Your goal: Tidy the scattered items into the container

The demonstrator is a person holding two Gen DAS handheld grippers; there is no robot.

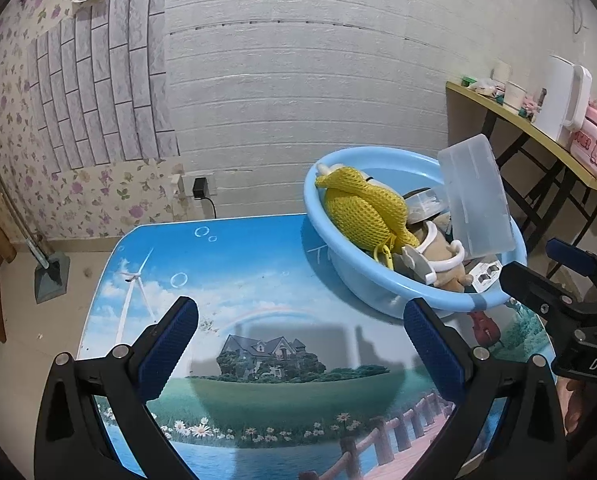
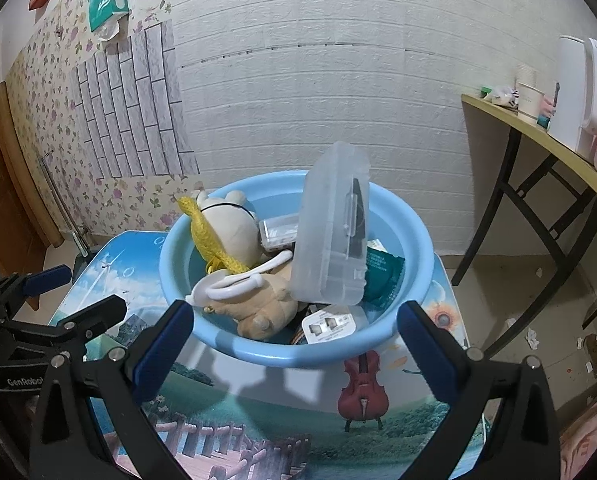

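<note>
Left gripper with jaws spread wide, nothing between them, only the printed worktop beneath. Ahead of the jaws and off toward the right-hand pad, the blue basin resting on the worktop, its near rim just beyond that pad's tip. Inside it, a yellow mesh bag heaped against the far-left wall, a tan plush toy with a white ring around it lower down, and a clear plastic box standing tilted on edge, rising above the rim.

Right gripper likewise released, jaws wide apart and empty, the basin's near rim lying between and just ahead of the two pads. Straight ahead of the jaws, the clear box leaning upright over the plush toy; a dark green packet behind it toward the right wall, a small white card near the front rim, a pale plush toy at the far left wrapped by the yellow mesh.

Beyond the right-hand pad, a side table against the wall.
</note>
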